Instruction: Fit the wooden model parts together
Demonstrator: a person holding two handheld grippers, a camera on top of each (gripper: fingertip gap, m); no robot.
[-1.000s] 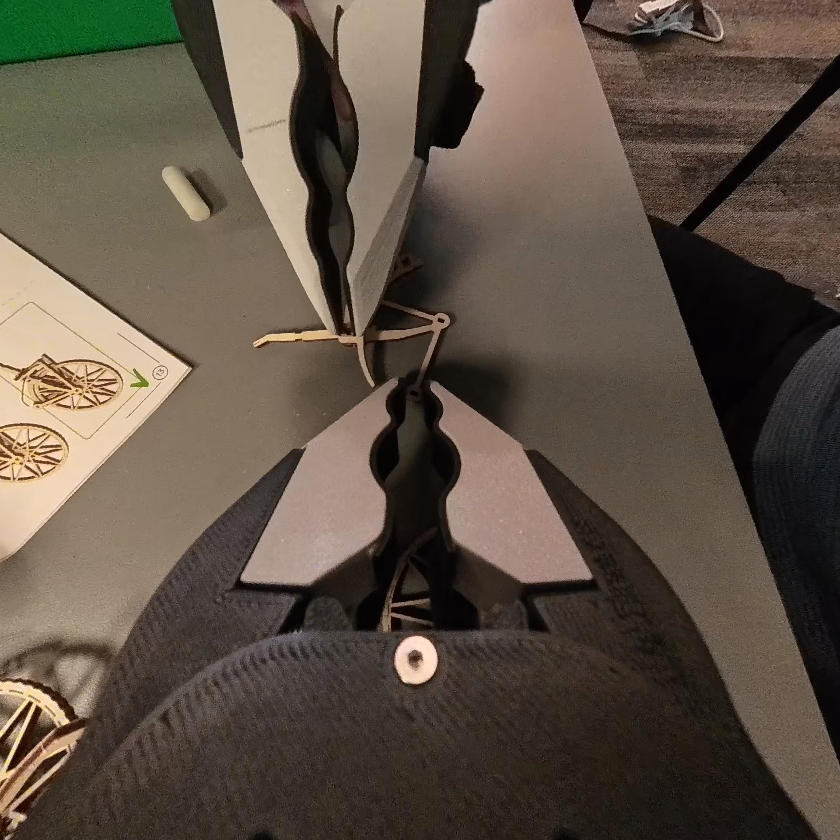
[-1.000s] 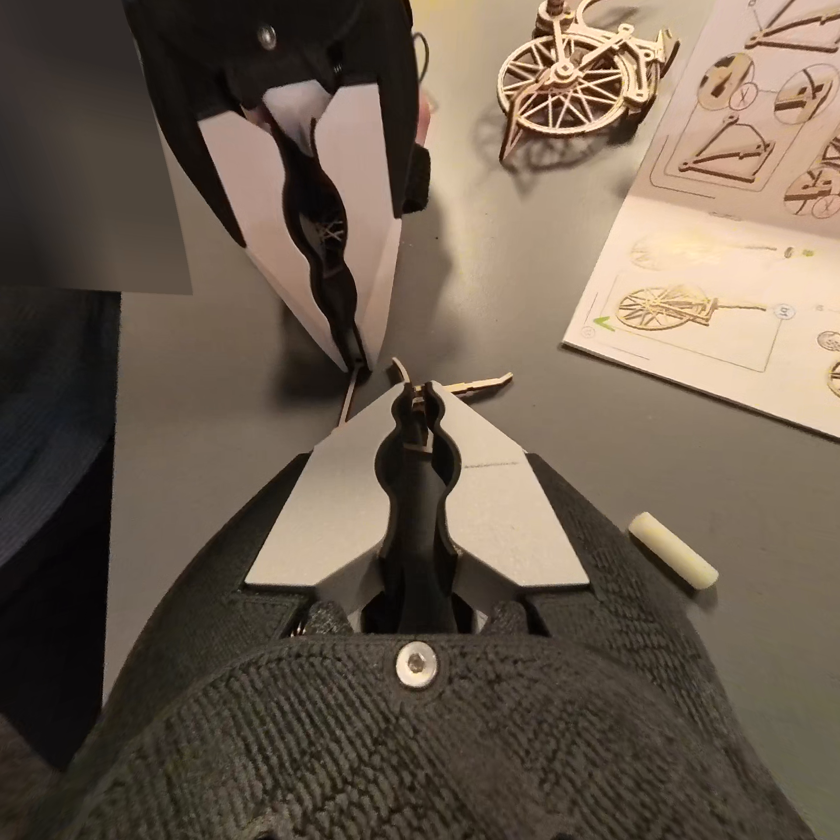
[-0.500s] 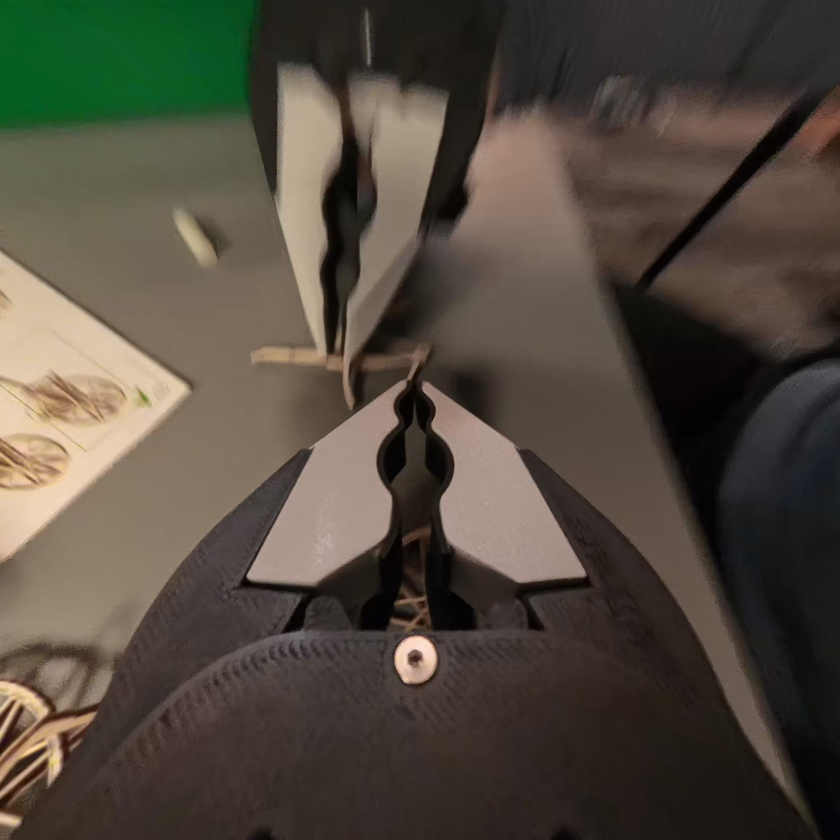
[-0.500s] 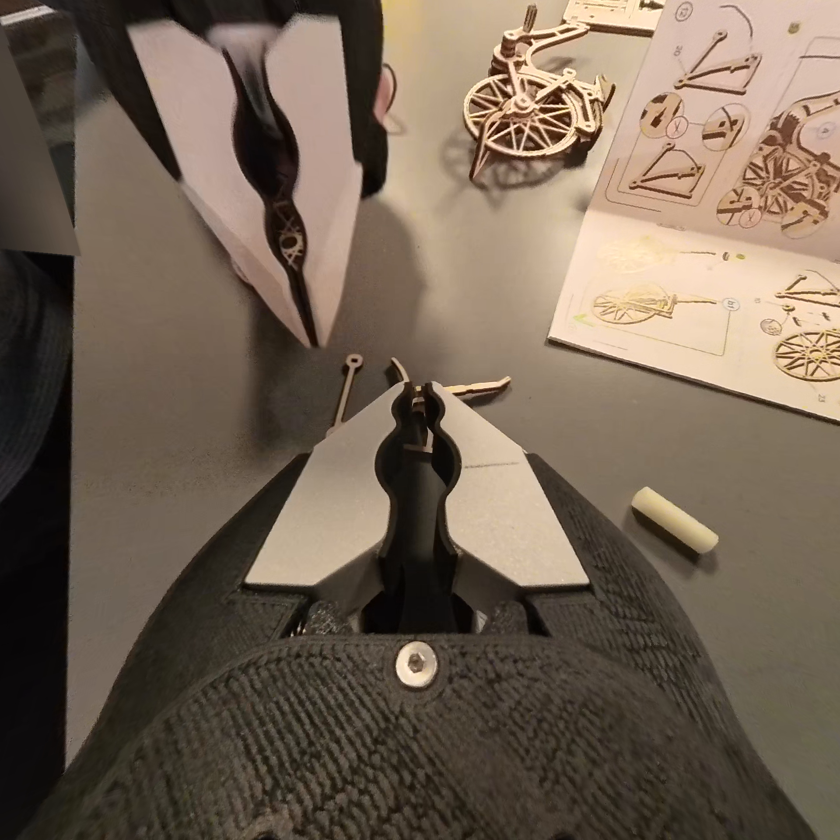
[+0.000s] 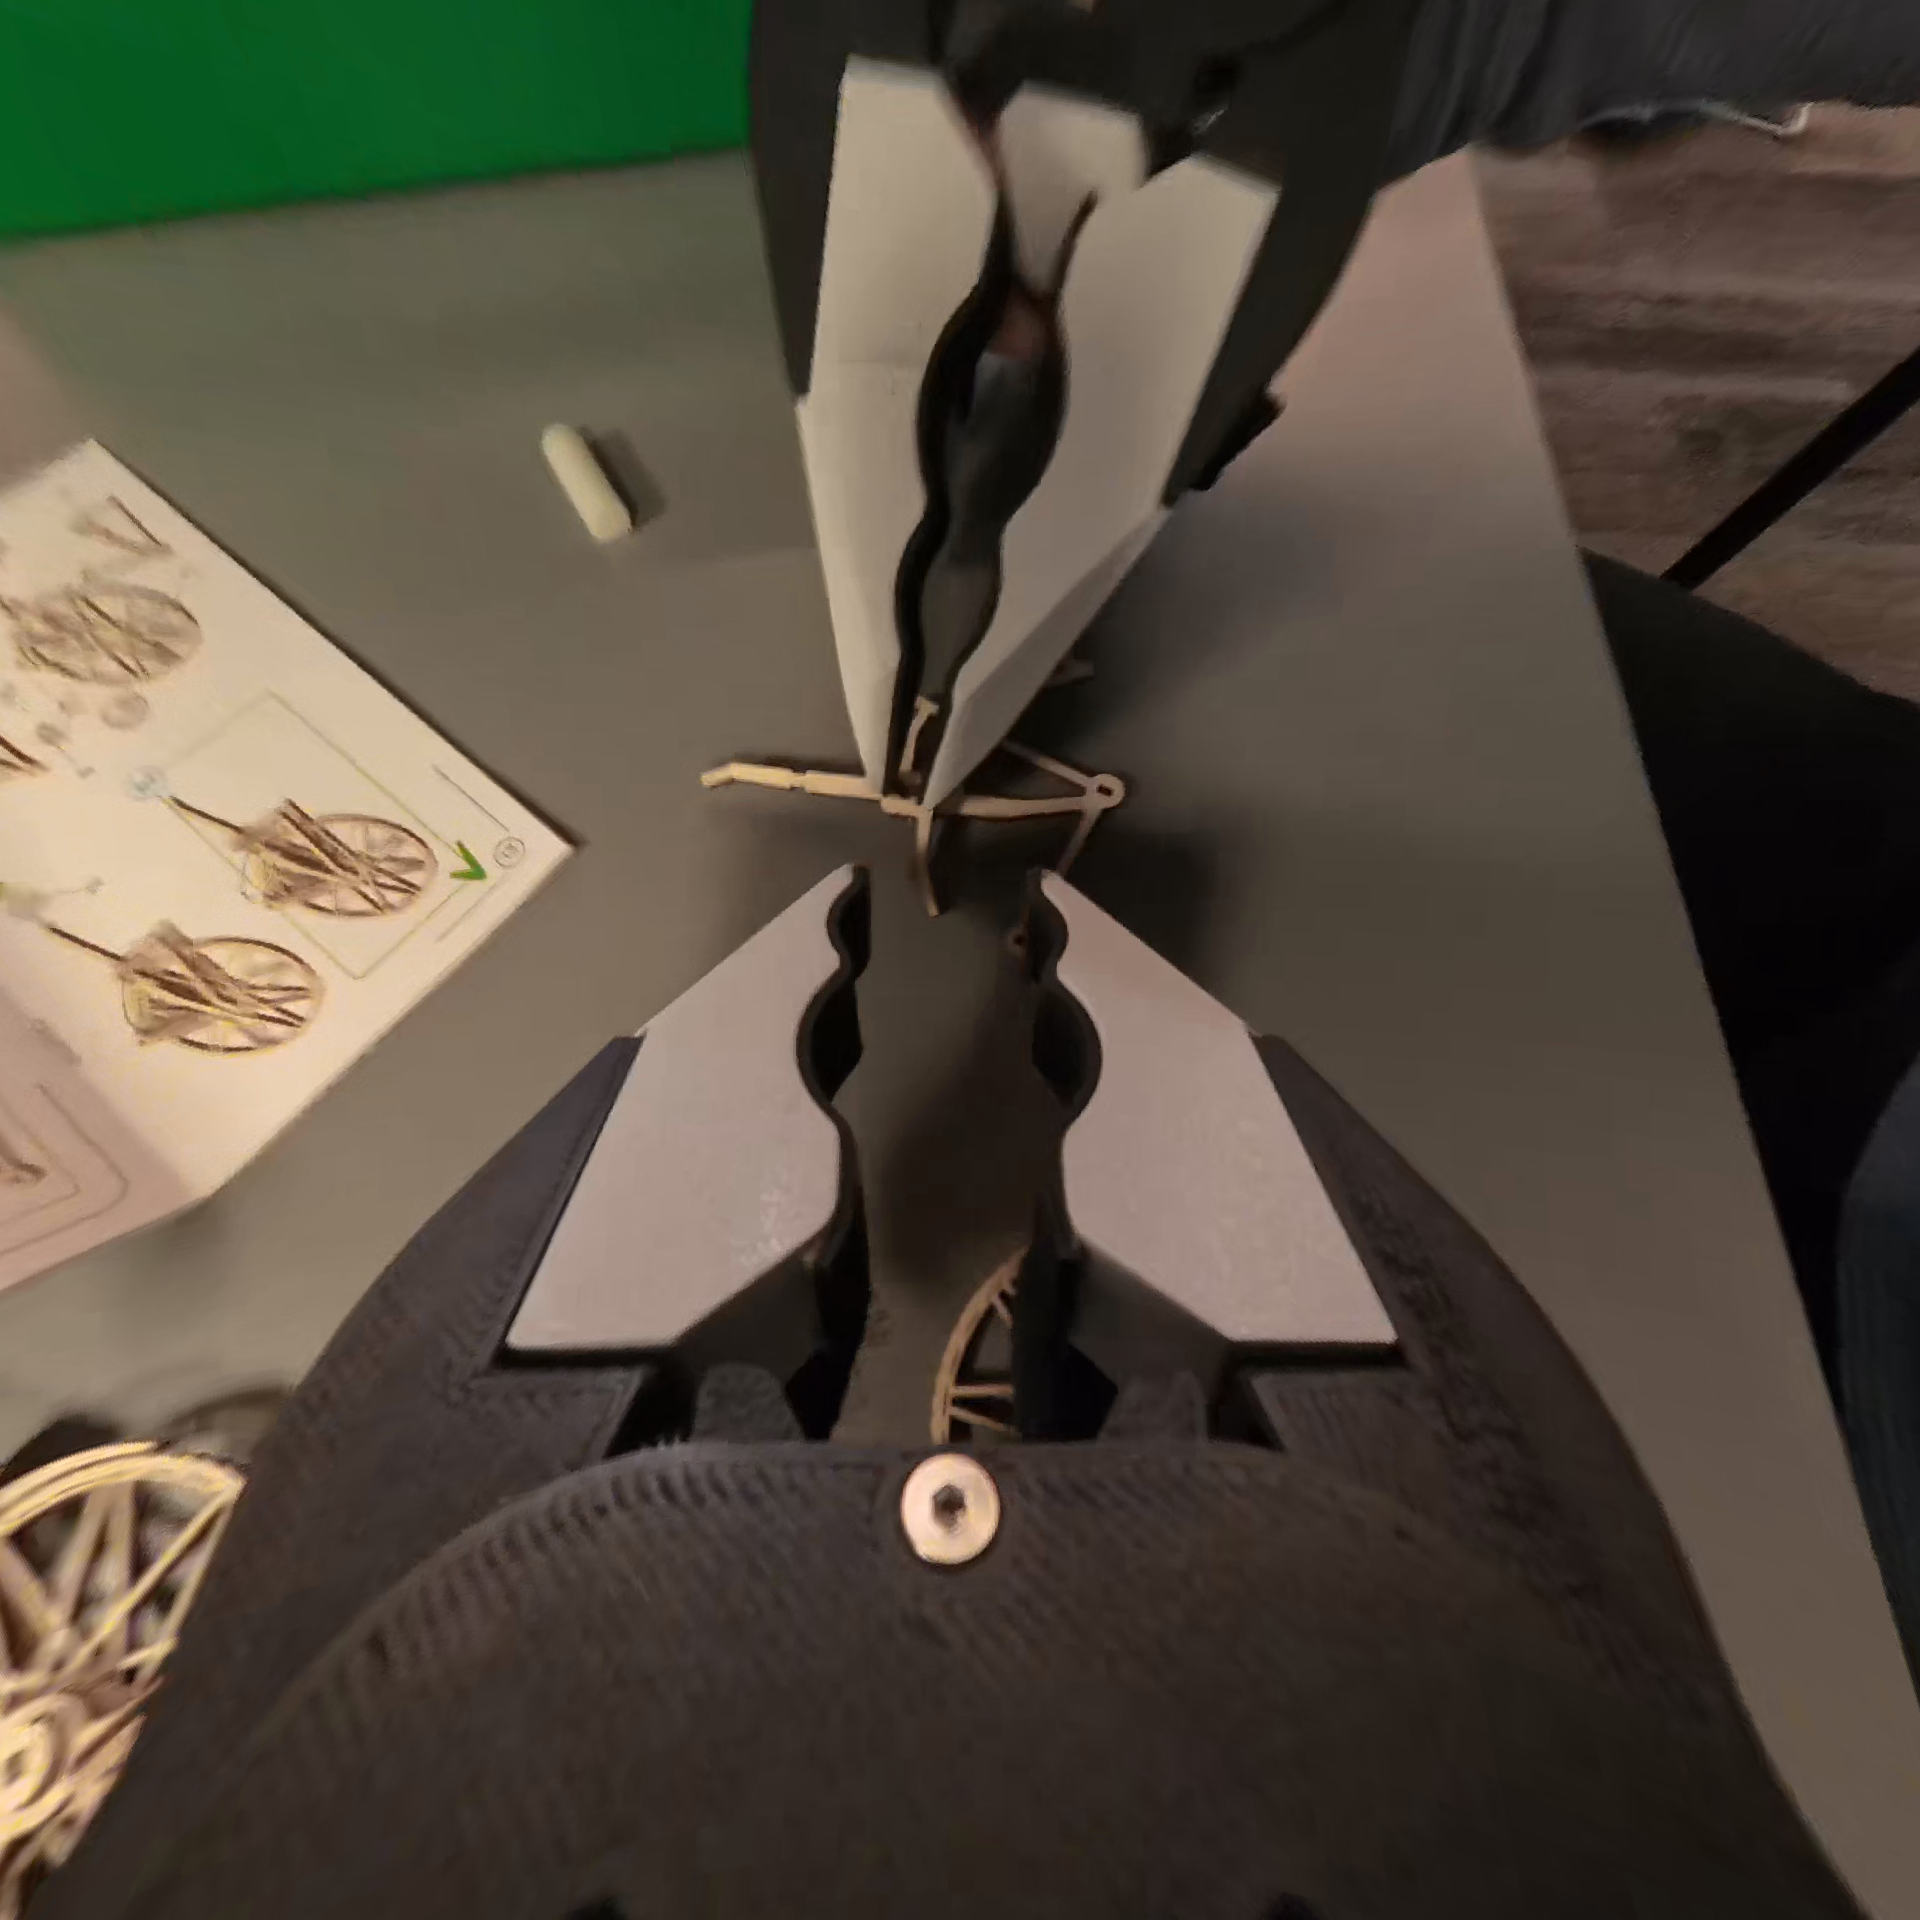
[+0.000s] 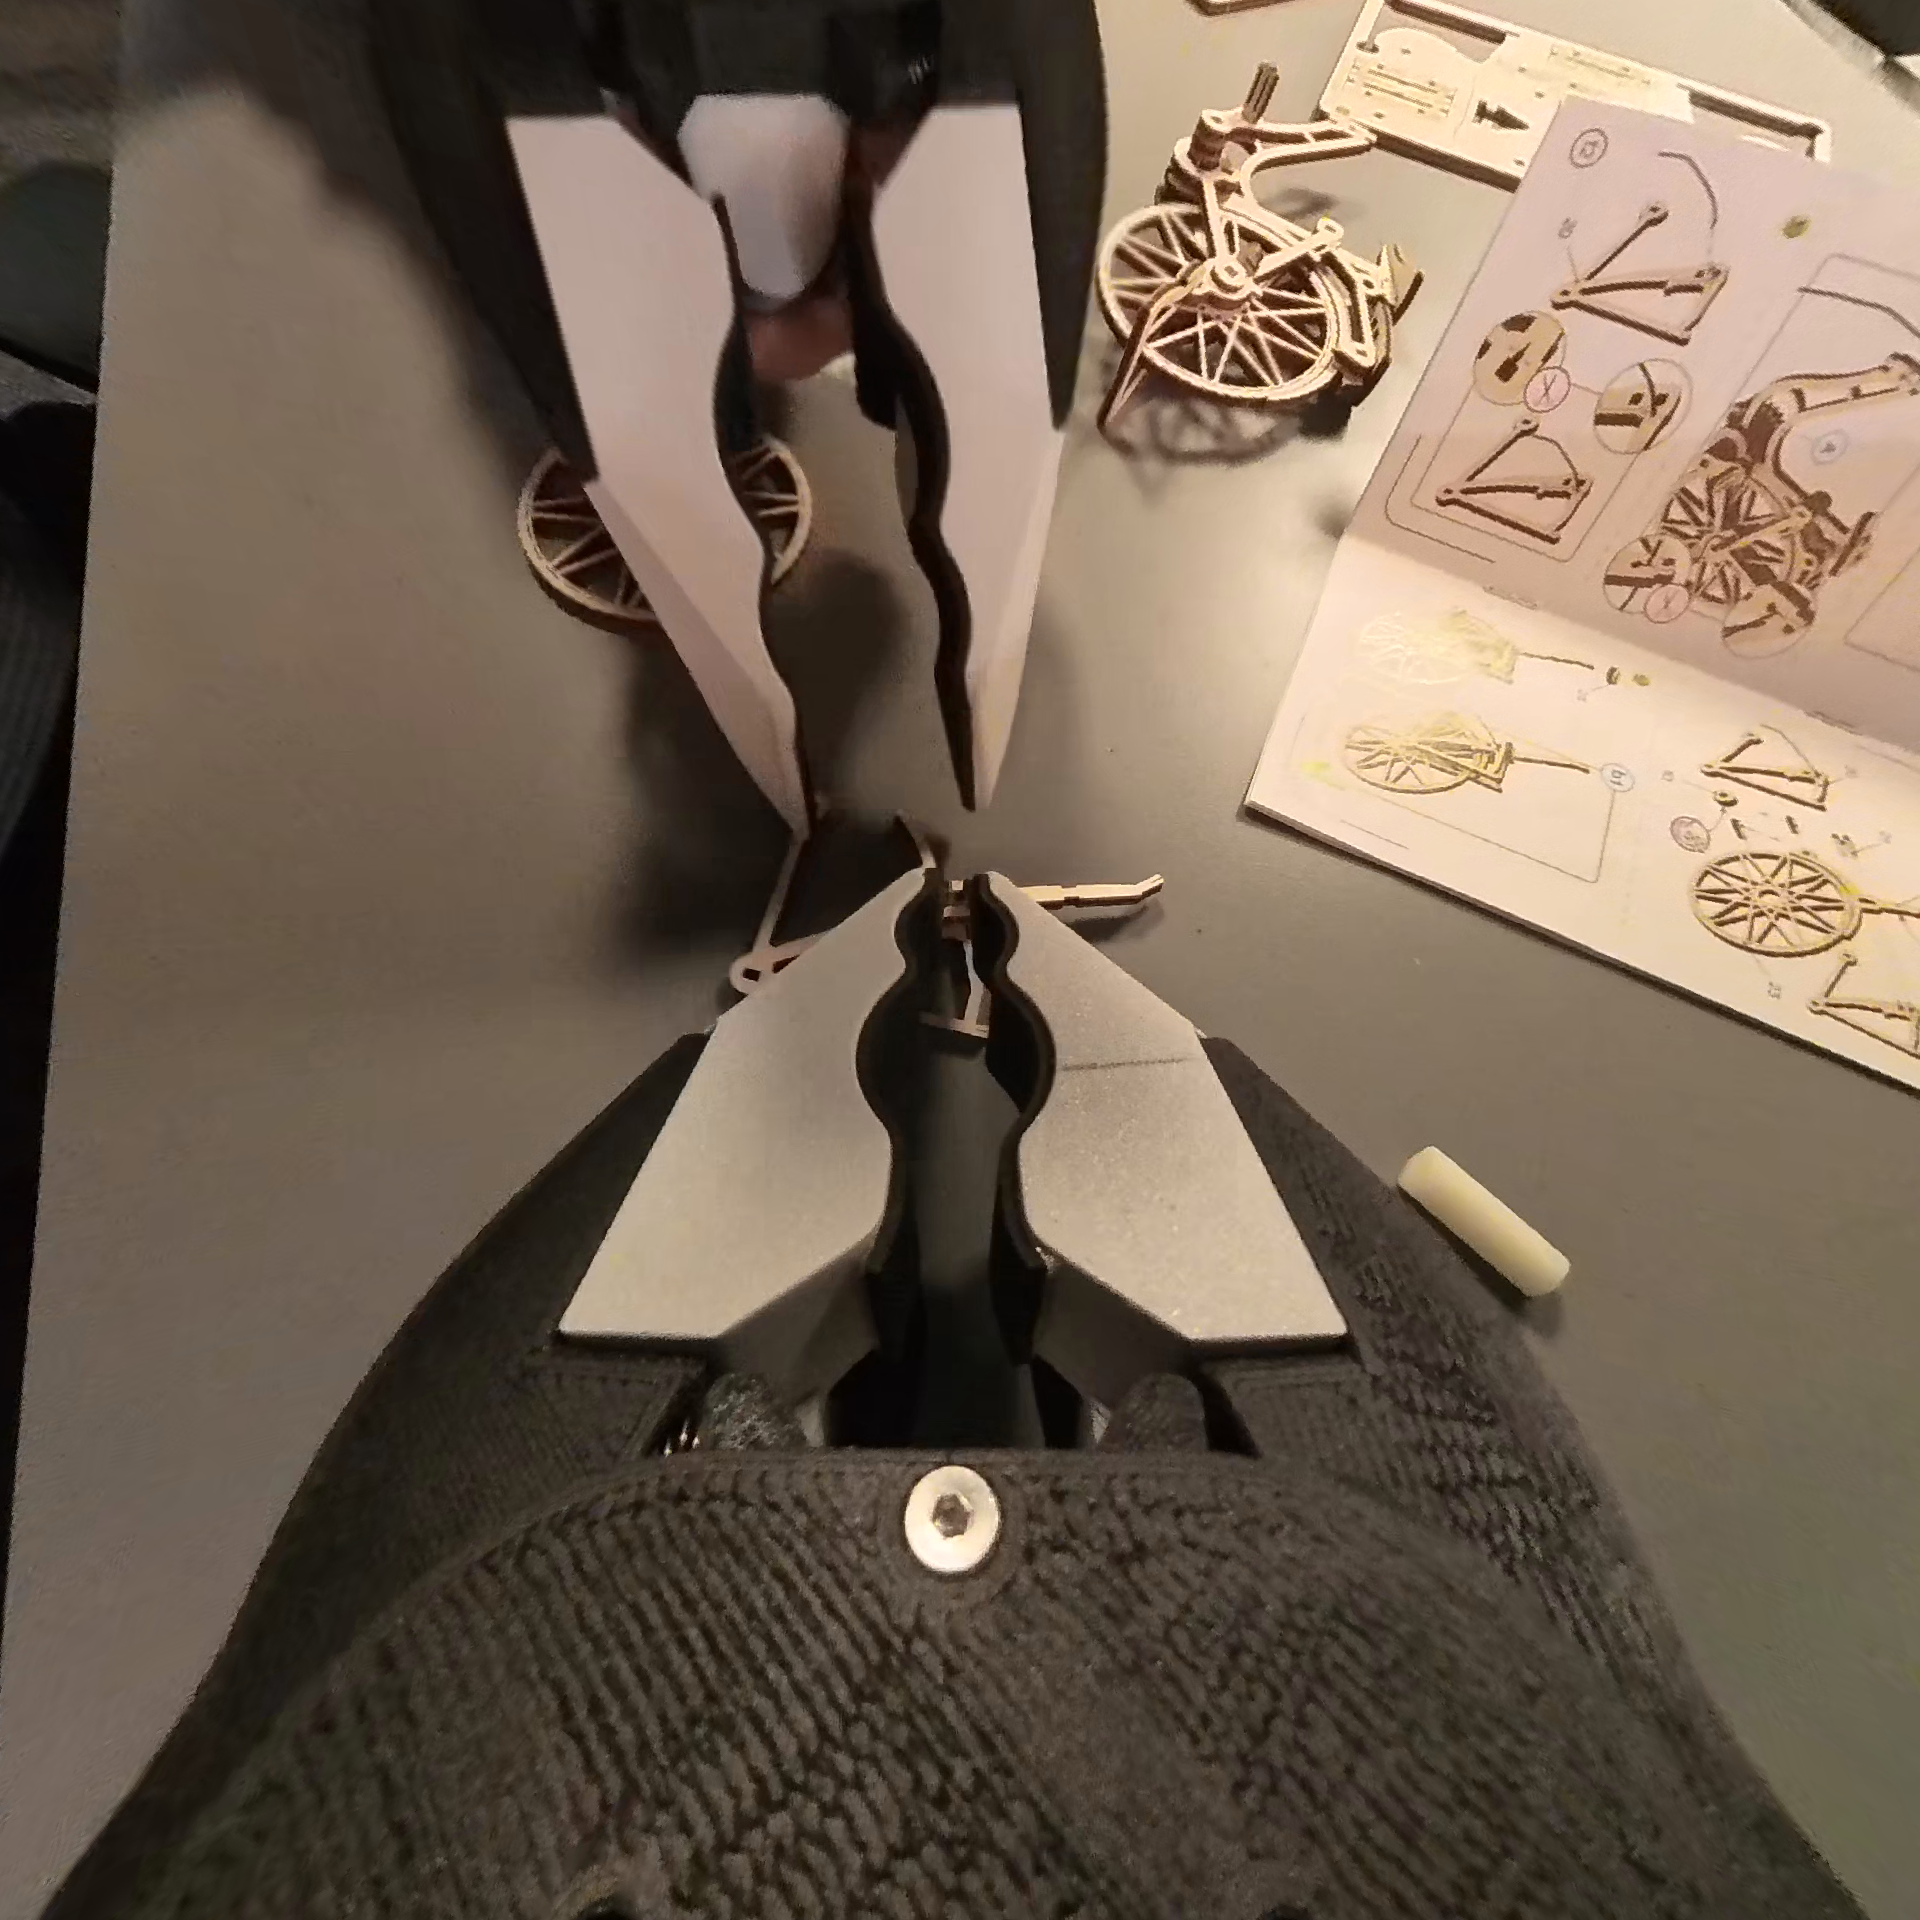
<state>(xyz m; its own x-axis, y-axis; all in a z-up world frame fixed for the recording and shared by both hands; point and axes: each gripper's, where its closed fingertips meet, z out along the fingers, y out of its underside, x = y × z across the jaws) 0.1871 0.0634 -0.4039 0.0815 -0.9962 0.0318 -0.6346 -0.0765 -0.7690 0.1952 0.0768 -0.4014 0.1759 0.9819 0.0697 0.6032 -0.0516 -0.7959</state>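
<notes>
My right gripper (image 6: 956,883) is shut on a thin wooden frame part (image 6: 1081,891), held just above the grey table; a stick pokes out to one side and a triangular strut to the other. In the left wrist view the right gripper (image 5: 909,805) comes down from the top, pinching that frame part (image 5: 1039,802). My left gripper (image 5: 945,894) is open and empty, its tips facing the frame part from close by. It also shows in the right wrist view (image 6: 883,805). A spoked wooden wheel (image 6: 566,540) lies flat on the table under the left gripper and shows between its fingers (image 5: 982,1340).
A part-built wooden bicycle model (image 6: 1236,301) stands on the table (image 6: 312,935), also at the lower left of the left wrist view (image 5: 73,1558). An open instruction booklet (image 6: 1558,623) and a small white cylinder (image 6: 1481,1205) lie nearby. The table edge (image 5: 1621,831) runs close beside the grippers.
My left gripper has opened and let go of the spoked wheel, which now lies on the table. It has come back close to the frame part. The right gripper still holds that part.
</notes>
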